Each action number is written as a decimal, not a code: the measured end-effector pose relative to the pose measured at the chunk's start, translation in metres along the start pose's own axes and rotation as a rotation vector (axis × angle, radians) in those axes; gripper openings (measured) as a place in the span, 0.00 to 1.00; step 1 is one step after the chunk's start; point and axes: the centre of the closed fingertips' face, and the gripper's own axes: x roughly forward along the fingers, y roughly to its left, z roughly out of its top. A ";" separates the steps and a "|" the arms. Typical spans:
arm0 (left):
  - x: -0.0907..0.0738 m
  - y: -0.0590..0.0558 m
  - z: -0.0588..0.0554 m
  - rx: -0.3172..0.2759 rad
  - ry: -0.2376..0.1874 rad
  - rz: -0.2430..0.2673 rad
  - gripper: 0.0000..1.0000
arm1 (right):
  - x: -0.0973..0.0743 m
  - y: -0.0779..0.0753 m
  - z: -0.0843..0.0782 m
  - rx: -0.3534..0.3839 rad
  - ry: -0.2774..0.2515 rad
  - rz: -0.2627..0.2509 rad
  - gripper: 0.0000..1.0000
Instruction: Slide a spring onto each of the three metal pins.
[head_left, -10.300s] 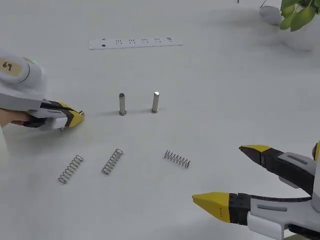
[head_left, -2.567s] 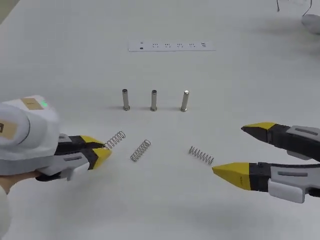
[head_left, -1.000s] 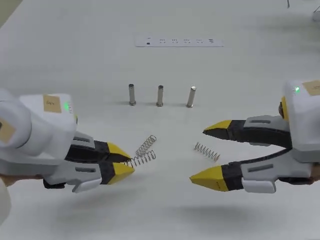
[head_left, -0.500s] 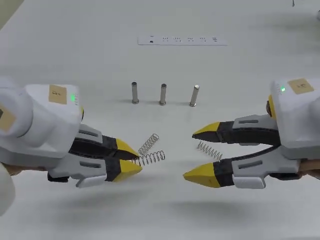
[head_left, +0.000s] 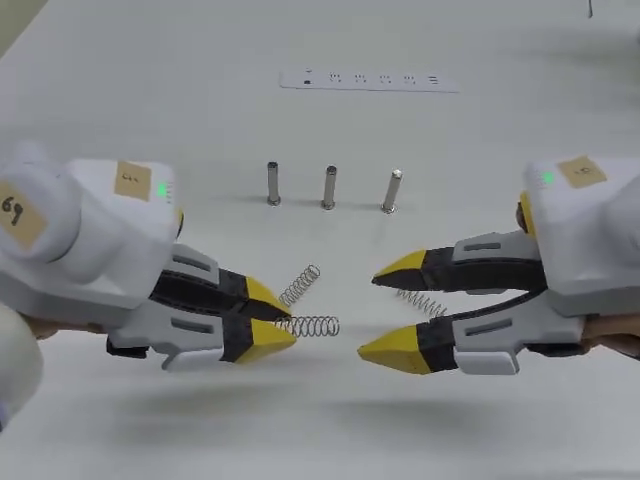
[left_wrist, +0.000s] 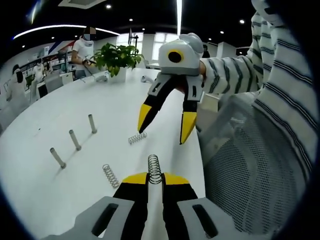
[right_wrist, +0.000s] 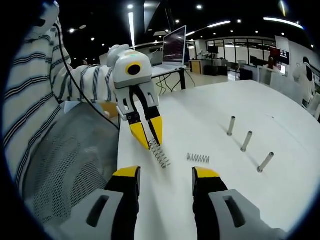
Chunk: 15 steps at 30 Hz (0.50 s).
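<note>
Picked up one spring (head_left: 310, 326) by its end, clamped in left tongs (head_left: 280, 335), lying level above table (head_left: 150, 120). Brought right tongs (head_left: 368, 315) close, spread wide, empty. Leaves two springs (head_left: 299, 285) lying loose, three pins (head_left: 329, 187) bare beyond. Threaded none yet; likely re-grip next.

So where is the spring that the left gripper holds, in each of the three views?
Head view: the held spring lies level below centre, in the left gripper.
Left gripper view: the held spring stands at bottom centre, between the fingers.
Right gripper view: the held spring slants just left of centre, below the left gripper.
Shared landmark: the row of three metal pins.
</note>
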 end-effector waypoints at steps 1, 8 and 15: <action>0.001 0.000 0.000 0.002 0.000 -0.001 0.01 | 0.001 0.000 0.000 0.000 0.001 0.002 0.39; 0.001 0.002 0.005 0.014 -0.024 0.000 0.01 | 0.007 0.003 0.000 -0.005 0.010 0.016 0.37; -0.003 -0.001 0.013 0.005 -0.059 -0.018 0.01 | 0.013 0.006 0.001 -0.017 0.014 0.038 0.31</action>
